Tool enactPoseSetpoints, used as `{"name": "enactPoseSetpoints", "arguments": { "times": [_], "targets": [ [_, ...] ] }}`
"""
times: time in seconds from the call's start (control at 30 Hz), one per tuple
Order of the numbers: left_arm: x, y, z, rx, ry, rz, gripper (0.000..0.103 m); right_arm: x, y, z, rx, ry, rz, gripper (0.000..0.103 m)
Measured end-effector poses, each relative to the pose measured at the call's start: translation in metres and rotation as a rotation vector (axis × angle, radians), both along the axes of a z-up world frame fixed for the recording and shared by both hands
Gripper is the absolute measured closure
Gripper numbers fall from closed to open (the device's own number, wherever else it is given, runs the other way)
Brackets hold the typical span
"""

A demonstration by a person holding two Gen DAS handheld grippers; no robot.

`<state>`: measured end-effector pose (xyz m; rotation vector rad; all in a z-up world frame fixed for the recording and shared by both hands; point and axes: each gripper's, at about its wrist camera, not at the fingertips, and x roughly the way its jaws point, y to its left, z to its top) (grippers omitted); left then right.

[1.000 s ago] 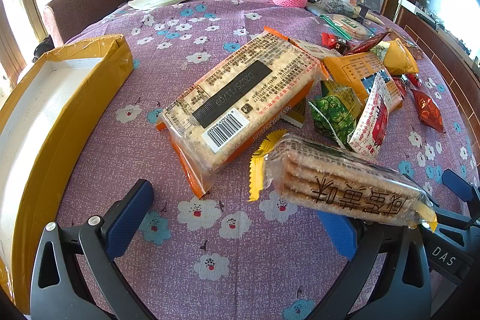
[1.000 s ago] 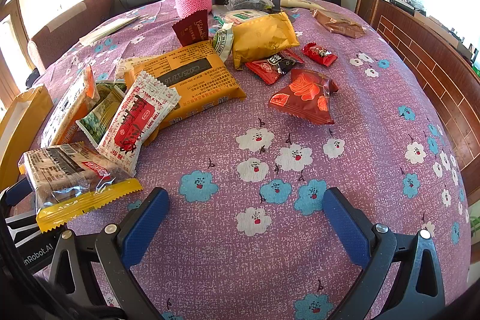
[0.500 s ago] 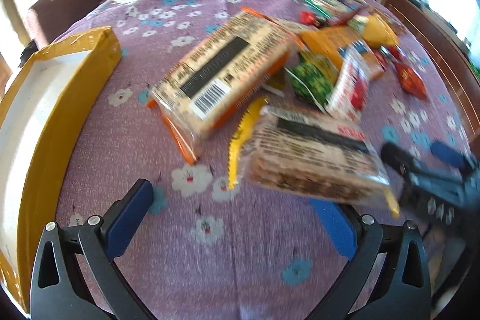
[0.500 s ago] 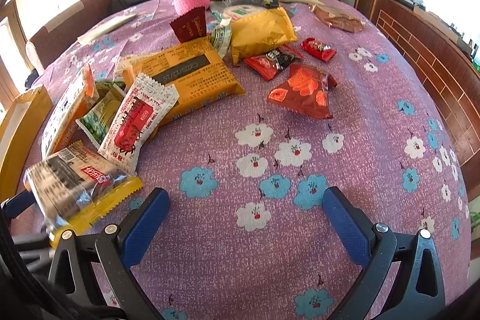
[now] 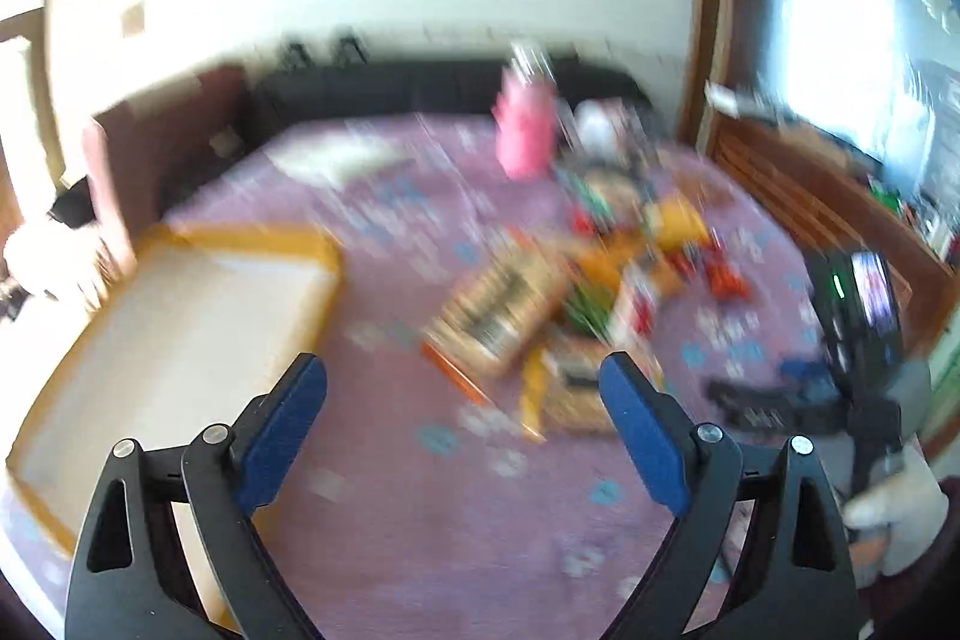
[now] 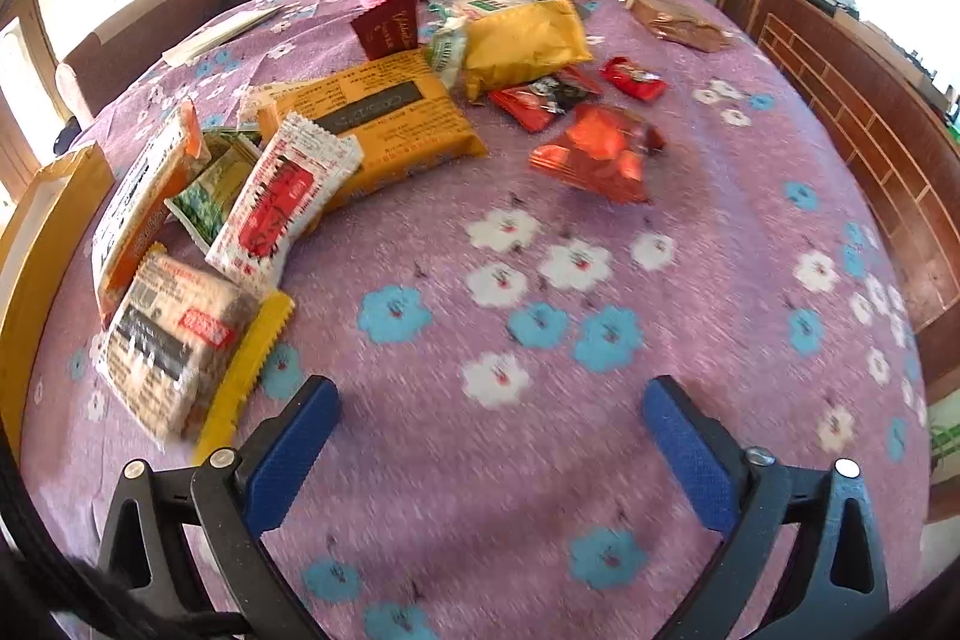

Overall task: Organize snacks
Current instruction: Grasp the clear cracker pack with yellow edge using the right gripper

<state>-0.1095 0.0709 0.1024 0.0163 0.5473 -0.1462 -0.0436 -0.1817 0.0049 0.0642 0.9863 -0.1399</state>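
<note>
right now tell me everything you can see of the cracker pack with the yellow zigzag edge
The cracker pack is a clear plastic wrapper showing pale brown stacked crackers, with a black label patch, a small red label and a yellow serrated seal along one end. It lies flat and unheld on the purple floral tablecloth, just ahead of the right tongs' left finger. Its far end meets a red-and-white sachet and an orange-edged pack.

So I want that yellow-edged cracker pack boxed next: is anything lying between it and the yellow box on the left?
Nothing visible blocks it. The cracker pack lies nearest the yellow box, with only bare tablecloth between them. The orange-edged pack sits just behind, off that path.
</note>
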Motion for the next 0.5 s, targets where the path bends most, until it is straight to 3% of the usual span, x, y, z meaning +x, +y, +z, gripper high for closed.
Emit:
{"name": "enactPoseSetpoints", "arguments": {
  "times": [0.07, 0.13, 0.2, 0.23, 0.33, 0.5],
  "targets": [
    [-0.001, 0.025, 0.013, -0.003, -0.045, 0.065, 0.000, -0.017, -0.003, 0.012, 0.005, -0.052, -0.007, 0.013],
    [0.003, 0.044, 0.015, -0.031, -0.020, 0.097, 0.000, -0.032, -0.003, 0.029, 0.028, -0.146, 0.010, 0.011],
    [0.007, 0.058, 0.013, -0.063, 0.011, 0.136, 0.000, -0.040, 0.000, 0.044, 0.099, -0.235, 0.079, 0.009],
    [0.008, 0.061, 0.011, -0.071, 0.019, 0.150, 0.000, -0.036, 0.004, 0.048, 0.160, -0.238, 0.139, 0.008],
    [0.006, 0.064, 0.008, -0.091, 0.012, 0.138, 0.000, -0.008, 0.016, 0.045, 0.247, -0.161, 0.239, 0.012],
    [-0.004, 0.080, 0.010, -0.118, 0.012, 0.137, 0.000, 0.043, 0.030, 0.024, 0.408, -0.043, 0.306, 0.024]
  ]
}}
